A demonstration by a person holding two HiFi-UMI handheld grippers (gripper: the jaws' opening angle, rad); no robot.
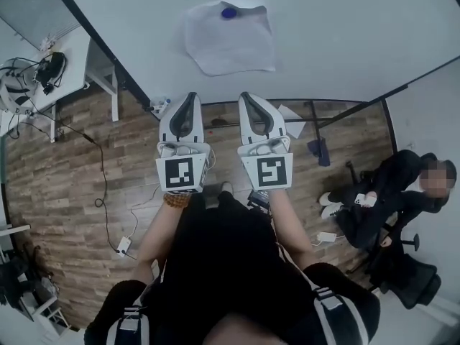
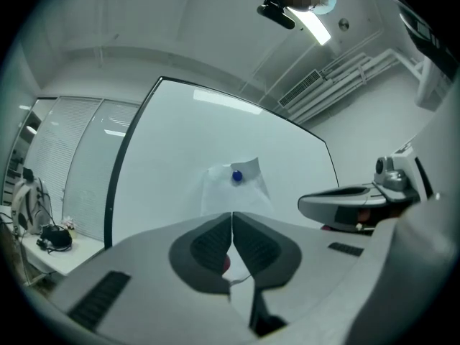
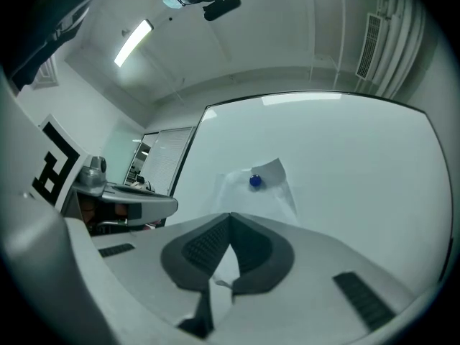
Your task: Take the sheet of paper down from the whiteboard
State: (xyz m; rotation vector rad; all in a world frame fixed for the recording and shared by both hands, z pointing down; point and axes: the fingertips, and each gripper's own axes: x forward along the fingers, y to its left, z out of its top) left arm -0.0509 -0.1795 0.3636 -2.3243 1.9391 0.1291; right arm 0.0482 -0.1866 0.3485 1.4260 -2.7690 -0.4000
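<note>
Well, both the left gripper and right gripper have jaws pressed together, holding nothing; the sheet of paper hangs on the whiteboard ahead, pinned by a blue magnet.

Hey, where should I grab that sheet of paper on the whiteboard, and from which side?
Probably a lower corner of the sheet of paper, coming from below: the blue magnet pins only its top edge, so the wrinkled bottom looks free of the whiteboard.

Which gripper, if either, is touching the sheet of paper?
Neither: both apart. The head view shows the left gripper and right gripper short of the sheet of paper, with bare whiteboard between their tips and it.
</note>
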